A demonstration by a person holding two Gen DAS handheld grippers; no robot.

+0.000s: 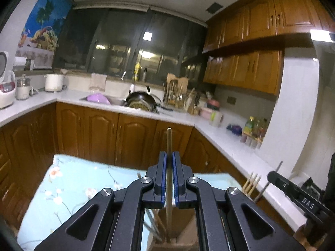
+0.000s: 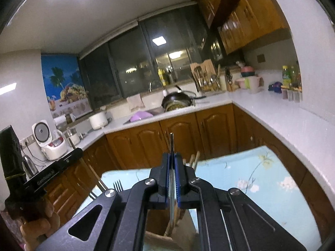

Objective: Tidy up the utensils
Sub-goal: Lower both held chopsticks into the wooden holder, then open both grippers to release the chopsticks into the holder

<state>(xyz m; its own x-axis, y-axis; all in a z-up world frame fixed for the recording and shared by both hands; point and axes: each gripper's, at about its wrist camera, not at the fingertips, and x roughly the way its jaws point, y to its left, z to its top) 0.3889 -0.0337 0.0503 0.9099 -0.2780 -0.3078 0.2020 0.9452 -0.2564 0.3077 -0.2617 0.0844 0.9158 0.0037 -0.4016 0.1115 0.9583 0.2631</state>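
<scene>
My left gripper [image 1: 169,156] is shut on a wooden chopstick [image 1: 169,140] that stands upright, its lower end down in a brown wooden holder [image 1: 184,236] below the jaws. Other utensils lean in that holder. My right gripper [image 2: 172,159] is shut on a thin metal utensil [image 2: 171,142], held upright over a brown wooden holder [image 2: 161,223]. Wooden chopsticks [image 2: 194,159] stick up just behind the right gripper, and a metal fork [image 2: 118,185] shows to its left. The other gripper shows at the right edge of the left wrist view [image 1: 297,194].
A light blue floral cloth [image 1: 69,190] covers the table under the holder. White counters run around the kitchen, with a sink, a black wok [image 1: 142,102], a utensil rack [image 1: 178,96], a rice cooker [image 2: 50,140] and bottles [image 1: 254,129]. Brown cabinets stand below and above.
</scene>
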